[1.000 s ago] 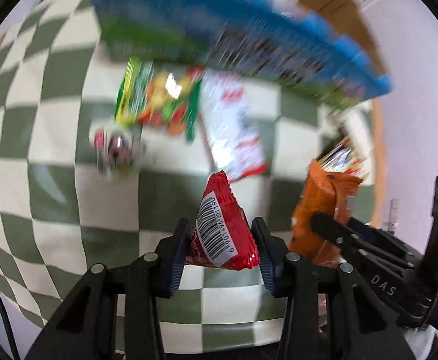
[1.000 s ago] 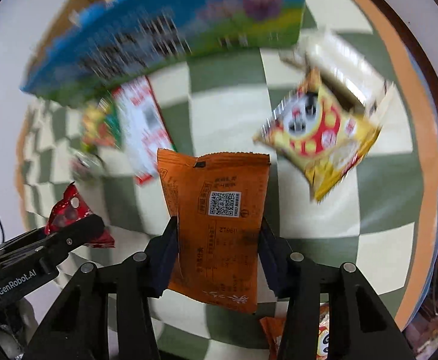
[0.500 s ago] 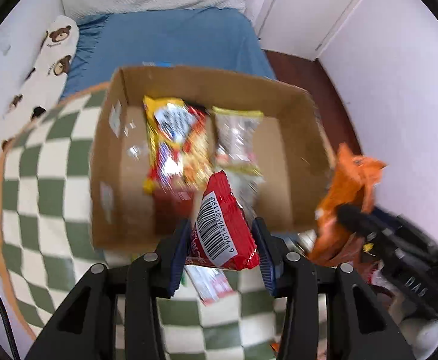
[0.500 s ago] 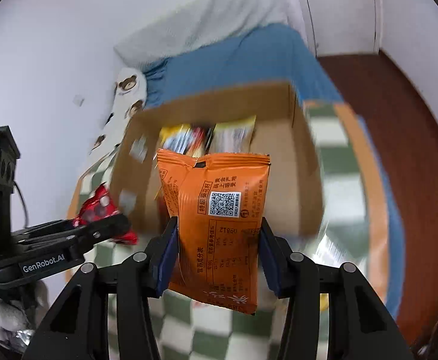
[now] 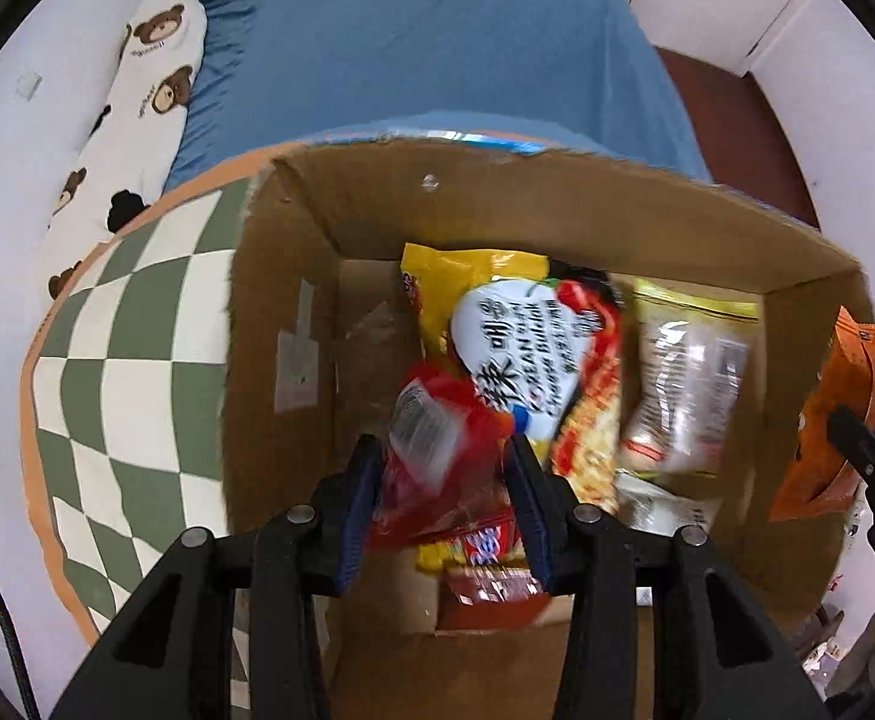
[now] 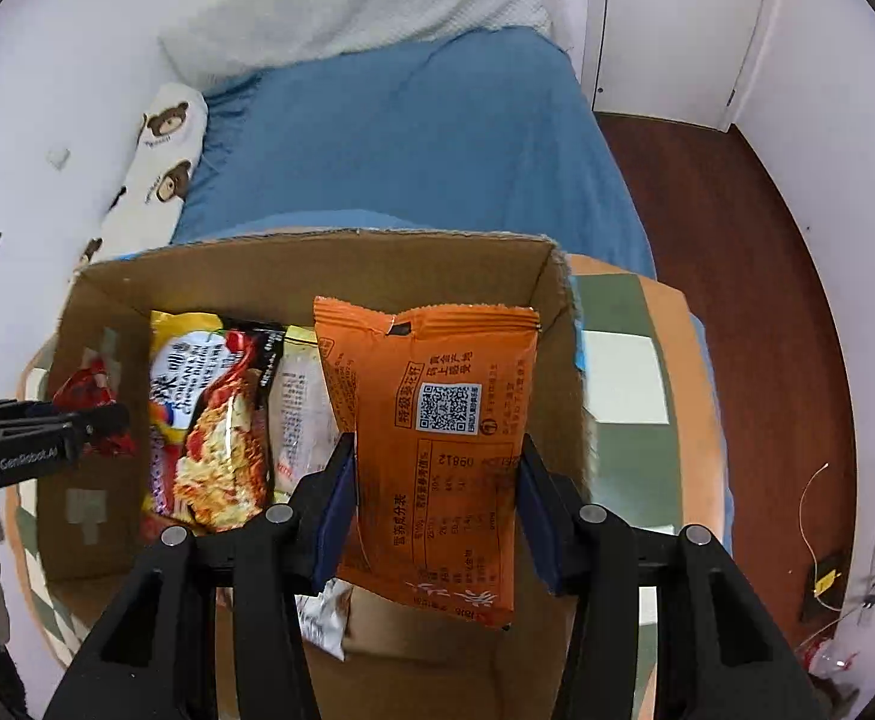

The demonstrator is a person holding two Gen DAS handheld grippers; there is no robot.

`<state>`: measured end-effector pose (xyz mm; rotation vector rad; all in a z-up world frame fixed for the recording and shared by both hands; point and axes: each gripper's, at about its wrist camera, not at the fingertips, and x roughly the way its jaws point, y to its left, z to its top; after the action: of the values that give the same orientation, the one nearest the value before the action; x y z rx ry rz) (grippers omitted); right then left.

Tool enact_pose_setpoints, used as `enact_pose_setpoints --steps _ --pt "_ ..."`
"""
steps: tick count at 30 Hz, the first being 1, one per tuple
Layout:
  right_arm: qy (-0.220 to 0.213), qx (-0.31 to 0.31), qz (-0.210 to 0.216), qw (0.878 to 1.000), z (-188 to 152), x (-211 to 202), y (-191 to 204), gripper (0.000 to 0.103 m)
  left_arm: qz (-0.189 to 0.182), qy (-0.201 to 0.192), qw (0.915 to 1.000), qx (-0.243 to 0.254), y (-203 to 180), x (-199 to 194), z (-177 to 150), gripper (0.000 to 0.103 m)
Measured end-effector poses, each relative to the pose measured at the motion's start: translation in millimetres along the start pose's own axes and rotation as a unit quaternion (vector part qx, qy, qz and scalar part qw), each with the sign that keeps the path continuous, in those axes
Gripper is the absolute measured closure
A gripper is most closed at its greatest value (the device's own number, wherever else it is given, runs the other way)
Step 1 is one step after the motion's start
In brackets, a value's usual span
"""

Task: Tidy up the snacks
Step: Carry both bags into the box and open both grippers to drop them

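An open cardboard box (image 5: pixel 563 204) (image 6: pixel 317 267) stands on the checkered table. Inside lie a yellow noodle packet (image 5: pixel 515 348) (image 6: pixel 203 420), a pale packet (image 5: pixel 683 384) (image 6: pixel 299 408) and other packets. My left gripper (image 5: pixel 443 498) is over the box's left part; the small red snack packet (image 5: pixel 437 444) (image 6: pixel 92 399) is blurred between its jaws, which stand wider apart than the packet. My right gripper (image 6: pixel 434 510) is shut on an orange snack packet (image 6: pixel 431 438) (image 5: pixel 839 414) above the box's right part.
The round table has a green and white checkered cloth (image 5: pixel 131 360) (image 6: pixel 623 360). Behind it is a bed with a blue sheet (image 6: pixel 407 138) and a bear-print pillow (image 5: pixel 131 120). A dark wooden floor (image 6: pixel 725 276) and a white door (image 6: pixel 671 24) are at the right.
Both grippers swung up from the table to above the box. The left jaws have spread and the red packet has slipped and blurred between them. The orange packet stays gripped.
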<state>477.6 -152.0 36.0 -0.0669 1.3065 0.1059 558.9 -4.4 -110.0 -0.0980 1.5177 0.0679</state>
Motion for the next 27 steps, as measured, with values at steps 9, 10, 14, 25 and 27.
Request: enact_pose_setpoints --steps 9,10,14,25,27 --pt "0.018 0.003 -0.019 1.000 4 25 3 0.011 -0.025 -0.016 0.9995 -0.011 1 13 9 0.013" --pt "0.016 0.003 -0.020 1.000 3 25 3 0.011 -0.021 -0.017 0.9996 -0.011 0 13 10 0.013" --pt "0.011 0.008 -0.021 1.000 1 24 3 0.011 -0.018 -0.032 0.9993 -0.011 -1 13 7 0.013" --pt "-0.007 0.009 -0.023 1.000 -25 9 9 0.011 -0.019 -0.068 0.9973 -0.021 -6 -8 -27 0.013" --pt "-0.016 0.005 -0.026 1.000 -31 3 12 0.011 -0.021 -0.079 0.9964 -0.022 -8 -15 -35 0.013"
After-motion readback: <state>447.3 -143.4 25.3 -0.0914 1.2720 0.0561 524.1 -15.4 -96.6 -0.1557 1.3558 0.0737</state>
